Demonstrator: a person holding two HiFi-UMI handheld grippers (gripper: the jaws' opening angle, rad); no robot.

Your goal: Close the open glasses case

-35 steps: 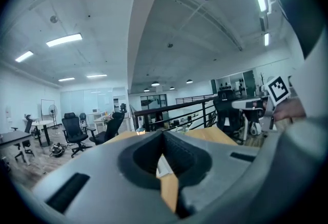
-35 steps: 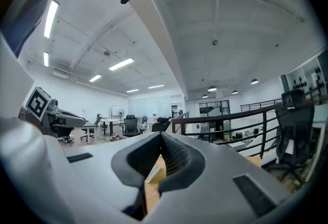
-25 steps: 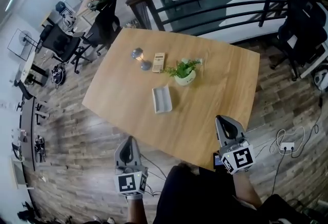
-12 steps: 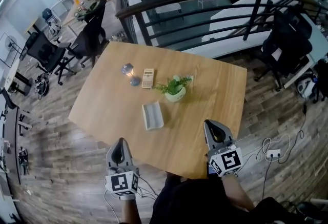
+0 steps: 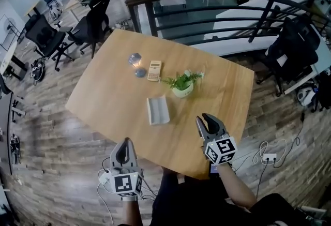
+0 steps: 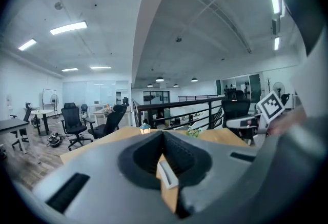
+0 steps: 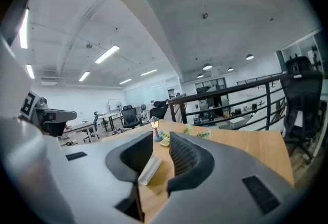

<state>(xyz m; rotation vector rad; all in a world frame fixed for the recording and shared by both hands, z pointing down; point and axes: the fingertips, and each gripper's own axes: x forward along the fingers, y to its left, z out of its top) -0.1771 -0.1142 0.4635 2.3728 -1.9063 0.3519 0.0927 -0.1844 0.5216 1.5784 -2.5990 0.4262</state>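
Note:
The glasses case [image 5: 158, 109] is pale grey and lies open in the middle of the wooden table [image 5: 108, 101]. My right gripper [image 5: 206, 119] hovers over the table's near edge, to the right of the case and short of it. Its jaws are opening, with nothing between them. In the right gripper view the case [image 7: 149, 170] shows through the gap of the right gripper [image 7: 161, 138]. My left gripper [image 5: 125, 143] hangs off the near edge, jaws together. In the left gripper view the case [image 6: 167, 174] lies beyond the left gripper [image 6: 162, 135].
A potted plant [image 5: 182, 85] stands just behind the case. Further back lie a calculator [image 5: 154, 70] and two small round objects [image 5: 135, 58]. A black railing [image 5: 207, 8] runs behind the table, with office chairs [image 5: 95, 26] at the far left and right.
Both grippers have moved forward toward the table. The right one has come in over the near edge and its jaws have parted. The left one has stayed shut.

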